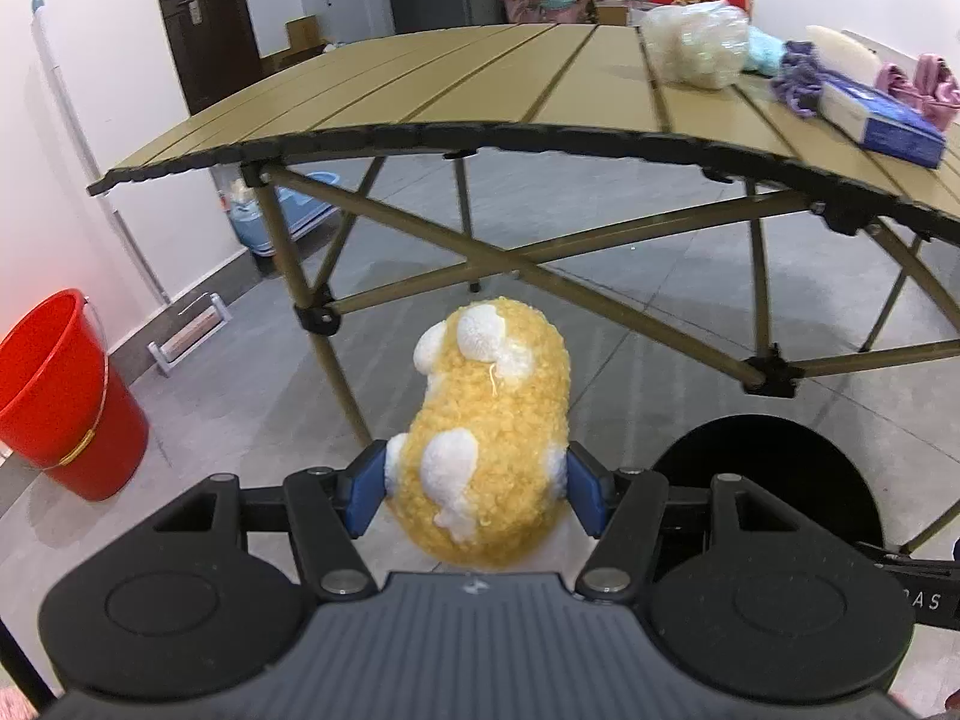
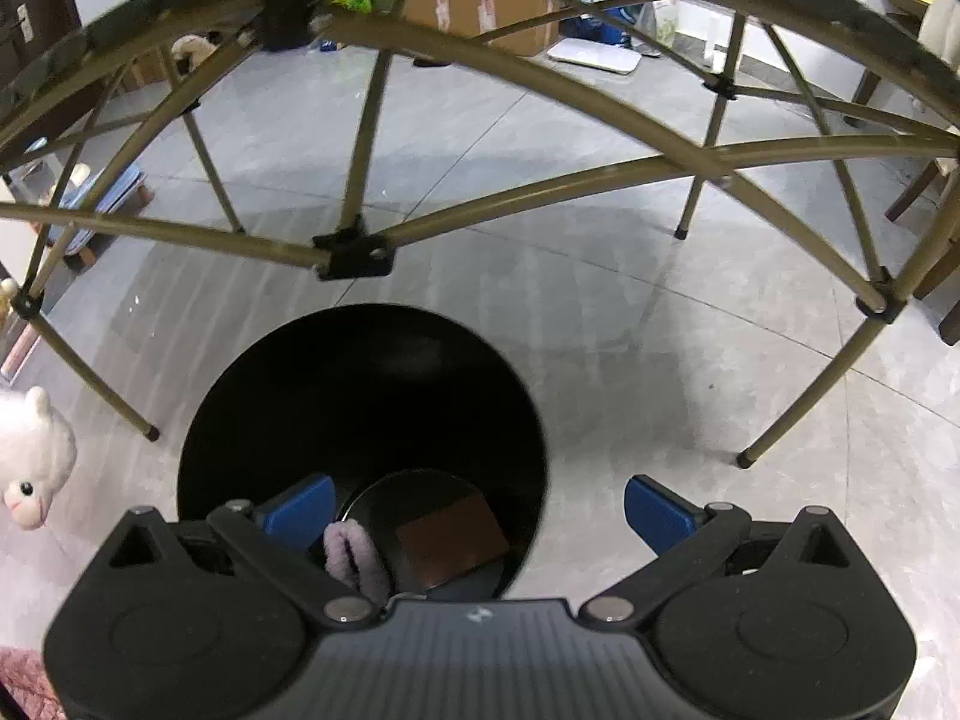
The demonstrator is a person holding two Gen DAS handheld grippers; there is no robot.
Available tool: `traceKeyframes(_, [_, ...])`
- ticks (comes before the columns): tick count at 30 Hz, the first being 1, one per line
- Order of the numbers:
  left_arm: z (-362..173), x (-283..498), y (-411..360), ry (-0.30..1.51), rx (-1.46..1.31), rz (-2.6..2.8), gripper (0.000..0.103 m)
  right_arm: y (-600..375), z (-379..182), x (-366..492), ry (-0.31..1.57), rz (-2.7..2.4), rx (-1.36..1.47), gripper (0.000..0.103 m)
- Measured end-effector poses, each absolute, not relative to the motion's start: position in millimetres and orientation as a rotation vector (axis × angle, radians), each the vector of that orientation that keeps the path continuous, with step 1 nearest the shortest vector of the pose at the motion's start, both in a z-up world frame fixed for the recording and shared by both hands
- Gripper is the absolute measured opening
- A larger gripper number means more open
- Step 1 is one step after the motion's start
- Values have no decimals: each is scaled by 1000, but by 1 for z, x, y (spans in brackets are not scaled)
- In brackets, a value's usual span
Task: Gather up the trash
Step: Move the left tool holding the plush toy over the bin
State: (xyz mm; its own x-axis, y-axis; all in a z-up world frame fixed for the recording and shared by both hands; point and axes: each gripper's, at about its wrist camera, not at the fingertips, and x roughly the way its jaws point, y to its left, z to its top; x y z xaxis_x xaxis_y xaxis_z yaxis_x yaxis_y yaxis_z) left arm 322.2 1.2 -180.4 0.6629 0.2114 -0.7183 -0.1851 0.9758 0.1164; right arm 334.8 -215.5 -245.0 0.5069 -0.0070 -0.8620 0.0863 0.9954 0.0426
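Note:
My left gripper [image 1: 477, 489] is shut on a yellow plush toy with white patches [image 1: 492, 420], held above the tiled floor in front of the folding table [image 1: 420, 90]. A black round bin [image 1: 774, 468] stands on the floor to its right. In the right wrist view my right gripper [image 2: 480, 510] is open, wide, over that black bin [image 2: 360, 396], with nothing between its blue pads. Down inside the bin lie a purple fuzzy item [image 2: 354, 558] and a brown flat piece [image 2: 450, 540].
On the table's right side sit a clear bag of white stuff [image 1: 699, 45], purple and pink cloth items [image 1: 798, 75] and a blue box [image 1: 882, 120]. A red bucket [image 1: 60, 390] stands at the left wall. A white plush lamb [image 2: 30, 468] lies left of the bin. Table legs [image 2: 354, 252] cross behind.

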Motion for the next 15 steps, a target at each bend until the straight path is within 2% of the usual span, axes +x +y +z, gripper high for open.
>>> traceKeyframes(15, [-177, 328, -56, 811, 60, 110, 62, -271, -231, 317, 986, -151, 139, 103])
